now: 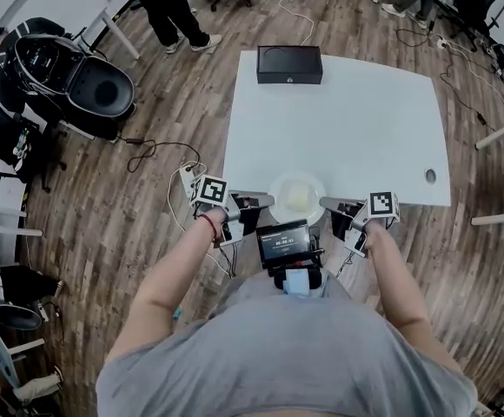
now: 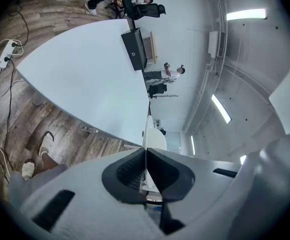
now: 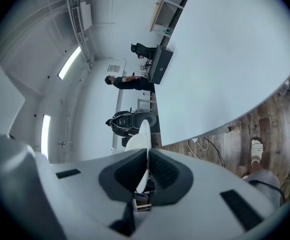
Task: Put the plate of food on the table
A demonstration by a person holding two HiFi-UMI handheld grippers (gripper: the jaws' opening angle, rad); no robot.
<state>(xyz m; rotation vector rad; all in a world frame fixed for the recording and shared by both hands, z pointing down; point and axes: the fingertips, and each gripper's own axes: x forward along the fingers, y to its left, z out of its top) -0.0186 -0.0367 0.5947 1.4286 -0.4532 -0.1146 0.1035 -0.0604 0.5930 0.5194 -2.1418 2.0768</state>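
Observation:
A white plate [image 1: 297, 197] with pale food on it hangs at the near edge of the white table [image 1: 348, 120], held from both sides. My left gripper [image 1: 269, 201] is shut on the plate's left rim, and my right gripper [image 1: 324, 202] is shut on its right rim. In the left gripper view the plate [image 2: 152, 136] shows edge-on between the shut jaws of the left gripper [image 2: 146, 170]. The right gripper view likewise has the thin plate rim [image 3: 144, 134] pinched in the right gripper [image 3: 147, 173]. The plate overlaps the table's near edge; I cannot tell whether it touches the top.
A black box [image 1: 289, 63] sits at the table's far edge, and a small hole [image 1: 431, 175] marks the right side. Cables and a power strip [image 1: 188, 177] lie on the wood floor at the left. A black chair [image 1: 82, 85] and a standing person [image 1: 169, 7] are beyond.

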